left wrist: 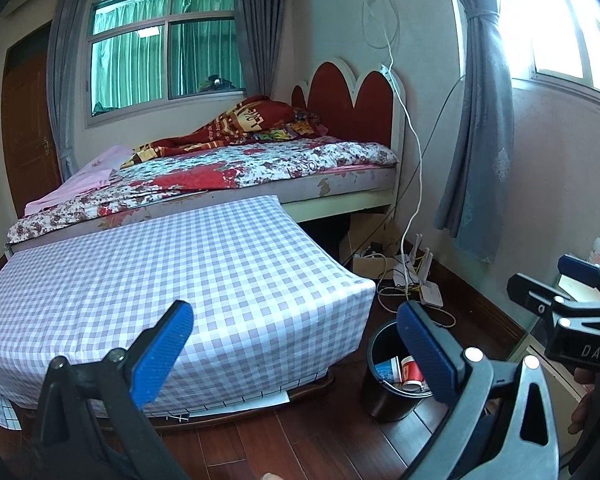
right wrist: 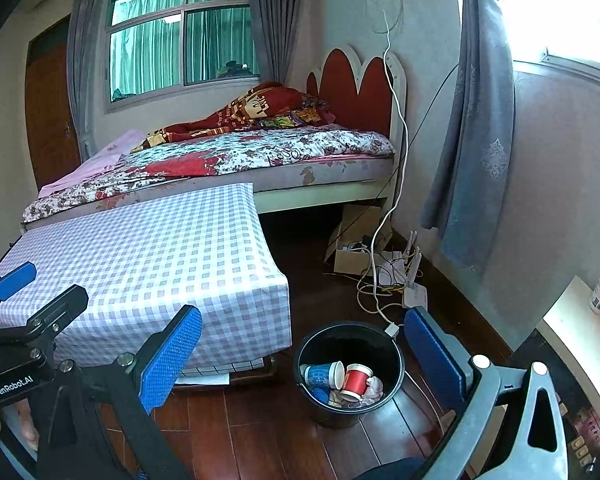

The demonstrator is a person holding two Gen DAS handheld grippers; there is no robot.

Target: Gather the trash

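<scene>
A black trash bucket [right wrist: 392, 350] stands on the wooden floor beside the checkered table. Inside it lie a red paper cup [right wrist: 356, 381], a blue paper cup [right wrist: 323, 374] and crumpled wrappers. In the left wrist view the same bucket [left wrist: 374, 392] shows the red cup [left wrist: 411, 372] behind my right-hand finger. My left gripper [left wrist: 296, 354] is open and holds nothing, hovering over the table's near corner. Above the floor just in front of the bucket, my right gripper [right wrist: 304, 356] is open and holds nothing. The right gripper [left wrist: 568, 292] also appears at the right edge.
A low table with a purple checkered cloth [right wrist: 148, 264] sits in front of a bed [right wrist: 228, 160]. Cables, a router [right wrist: 414, 294] and a cardboard box [right wrist: 354, 258] clutter the floor by the wall. A white cabinet [right wrist: 576, 320] with a bottle stands at right.
</scene>
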